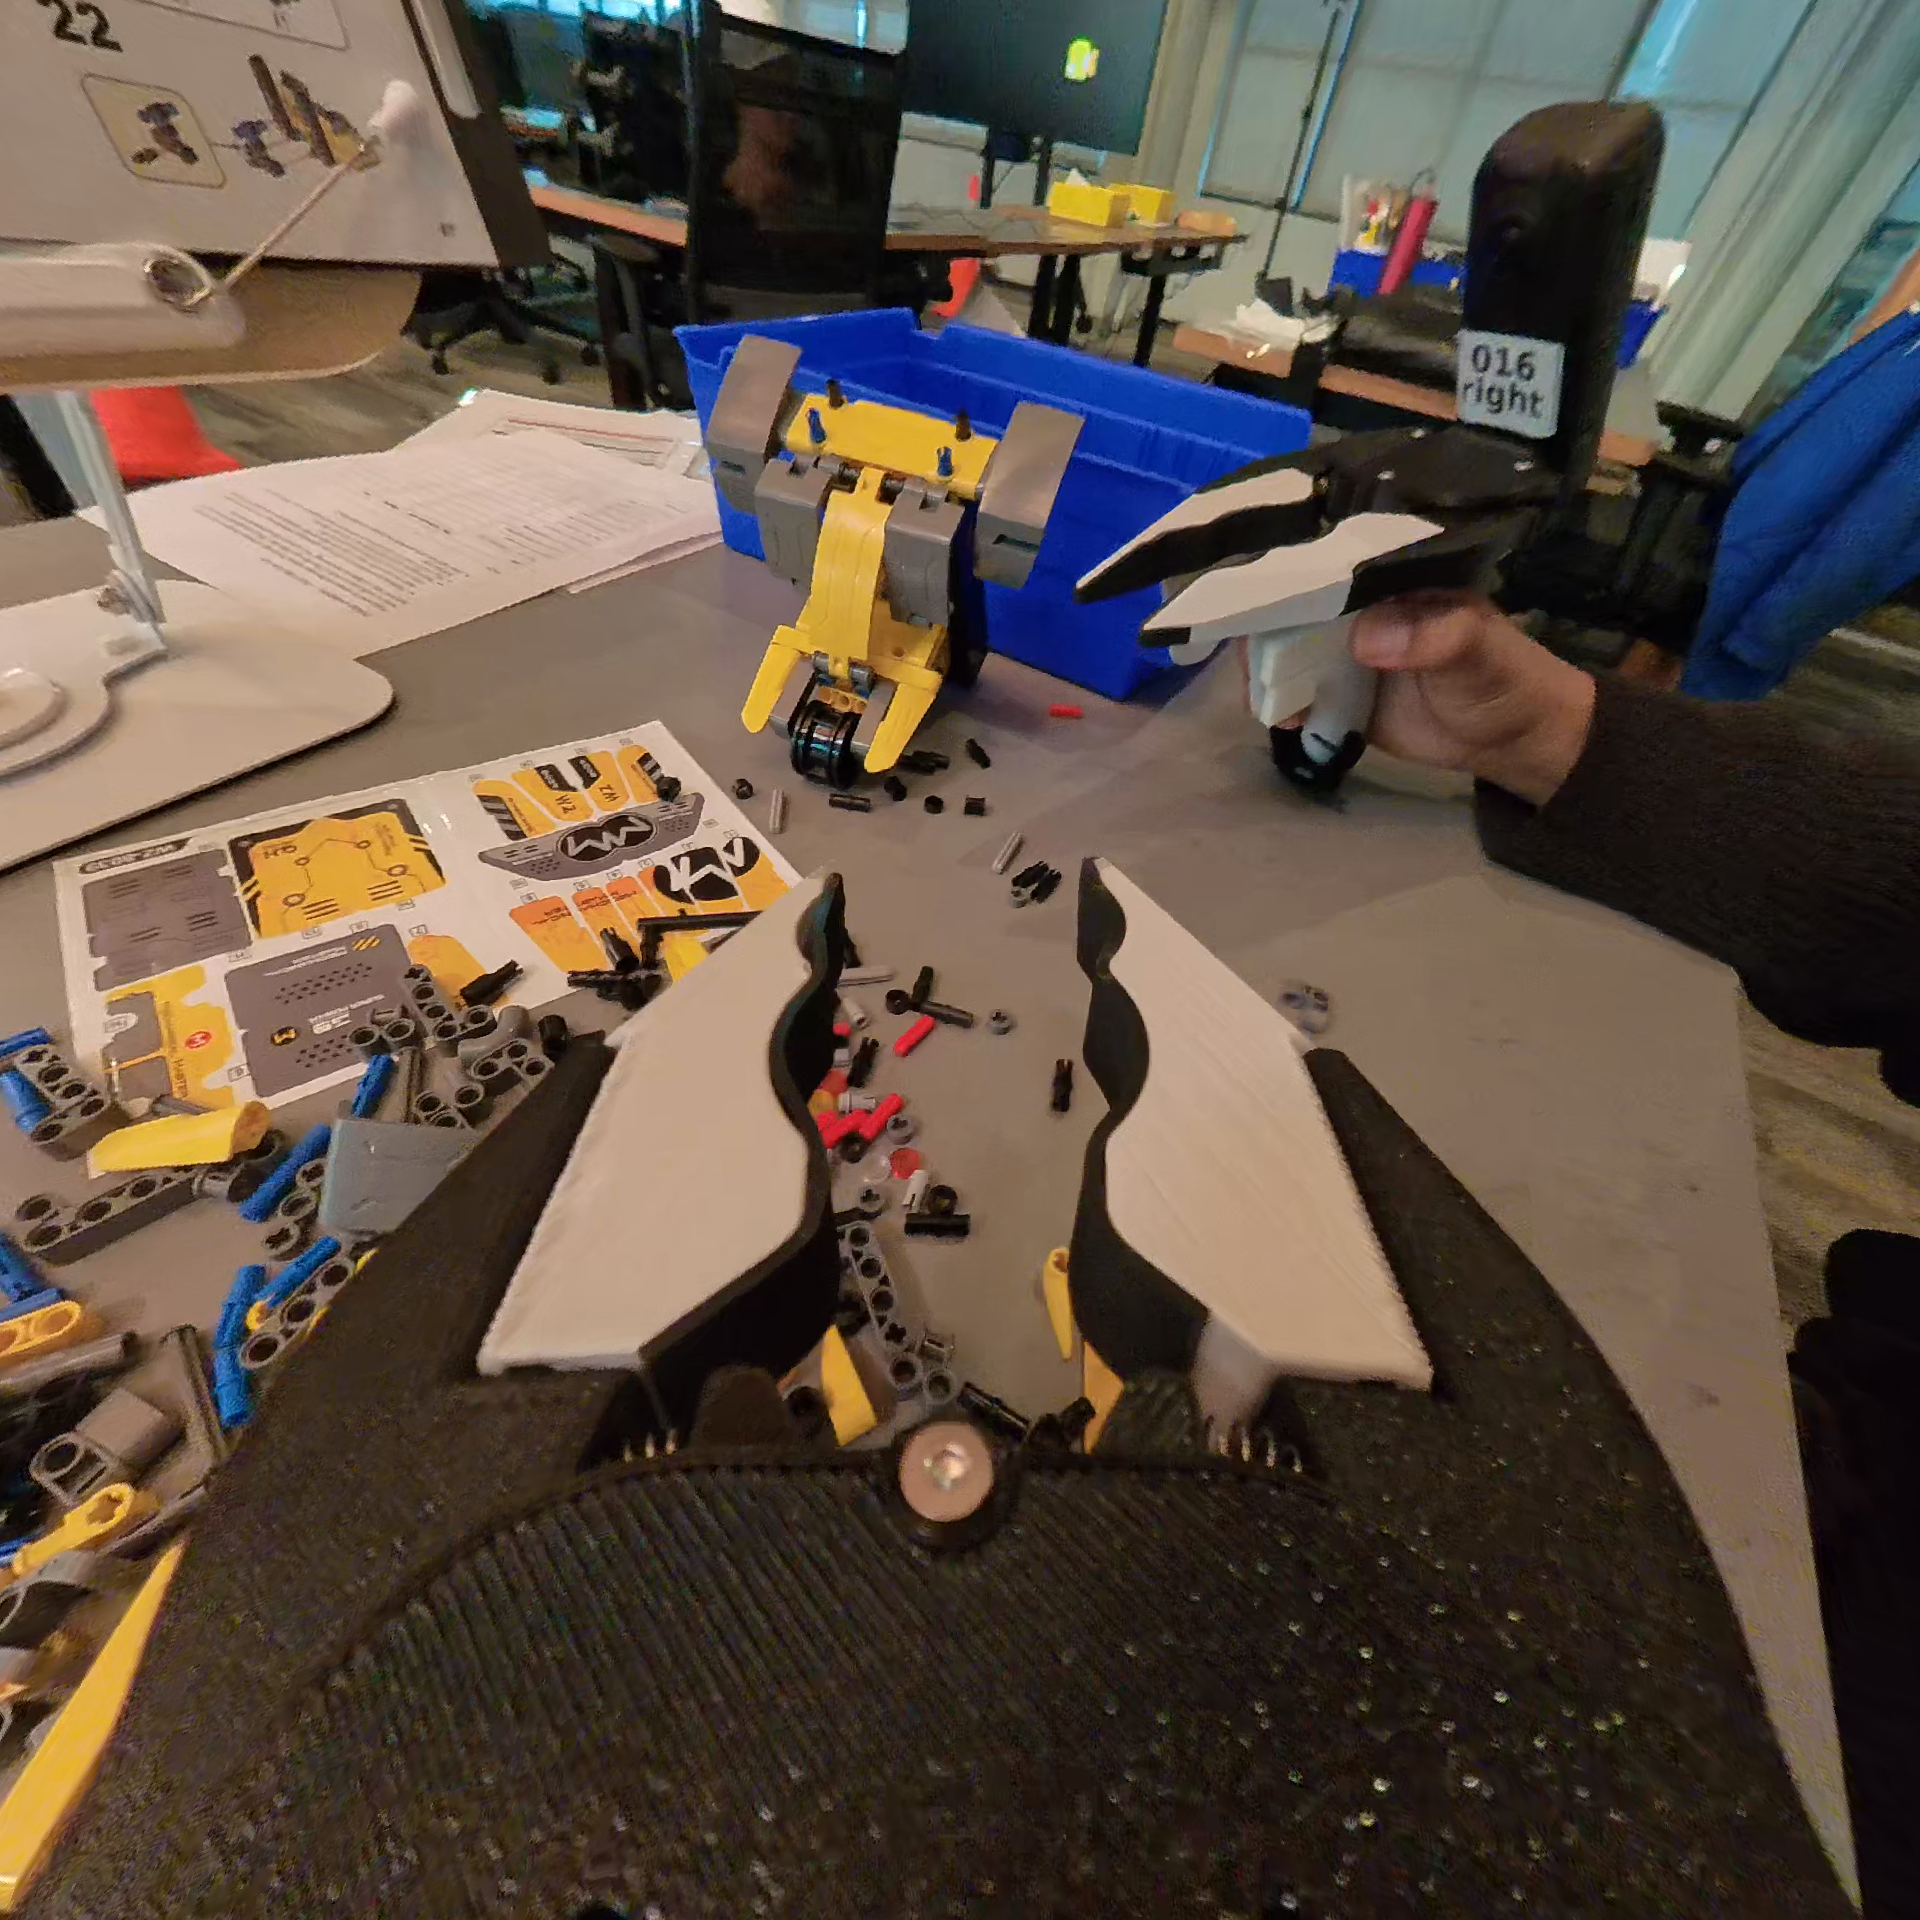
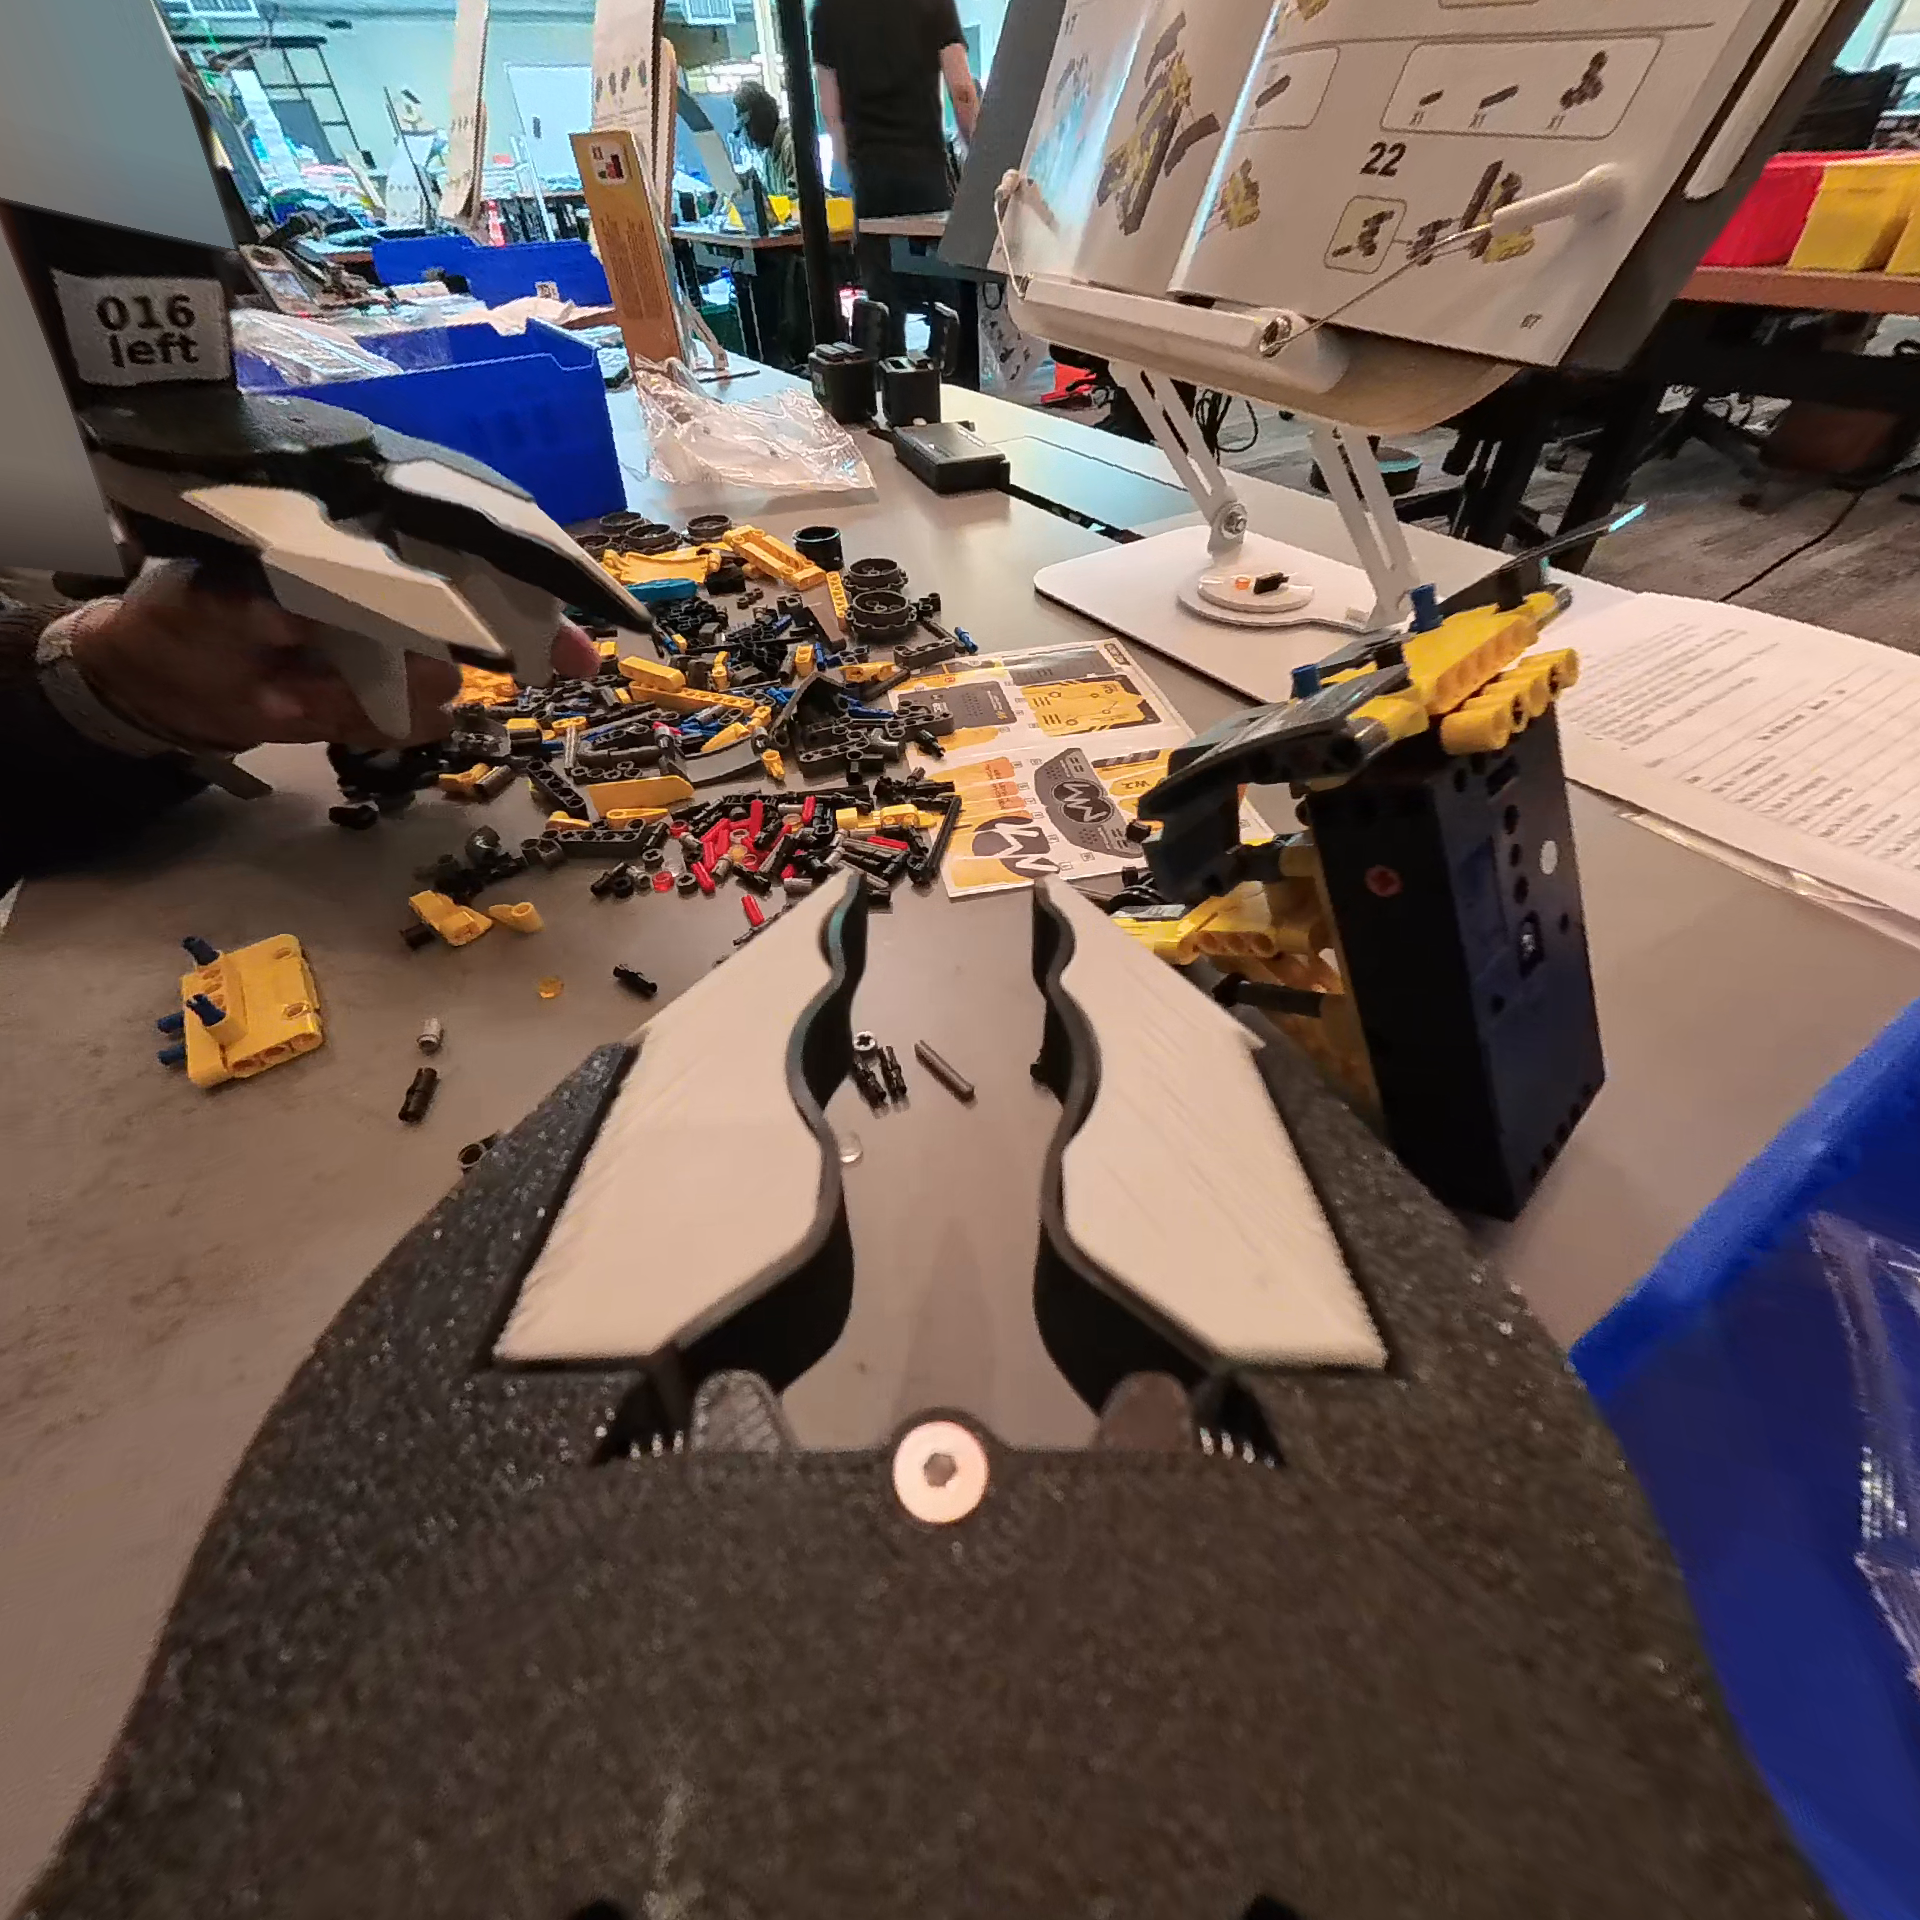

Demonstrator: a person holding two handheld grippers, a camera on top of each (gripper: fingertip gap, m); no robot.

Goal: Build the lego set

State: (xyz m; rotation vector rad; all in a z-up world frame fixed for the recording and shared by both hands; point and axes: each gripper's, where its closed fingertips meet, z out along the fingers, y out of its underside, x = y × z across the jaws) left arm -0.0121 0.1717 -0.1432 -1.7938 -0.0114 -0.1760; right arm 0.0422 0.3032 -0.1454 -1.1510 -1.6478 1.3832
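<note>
A half-built yellow and grey lego model (image 1: 868, 582) stands upright on the grey table, leaning against a blue bin (image 1: 1122, 499). It also shows in the right wrist view (image 2: 1444, 831). My left gripper (image 1: 956, 894) is open and empty above scattered red, black and grey pins (image 1: 873, 1122). My right gripper (image 2: 945, 894) is open and empty above a few small black pins (image 2: 883, 1070), left of the model. A small yellow sub-assembly (image 2: 249, 1008) with blue pins lies apart at the left. A big pile of loose pieces (image 2: 727, 707) lies beyond it.
A sticker sheet (image 1: 343, 914) lies flat on the table. An instruction booklet on a white stand (image 2: 1351, 208) rises at the back. Printed papers (image 1: 436, 509) lie behind. The right gripper shows in the left view (image 1: 1122, 613), the left in the right view (image 2: 582, 644). My right fingertips sit around 15 cm from my left ones.
</note>
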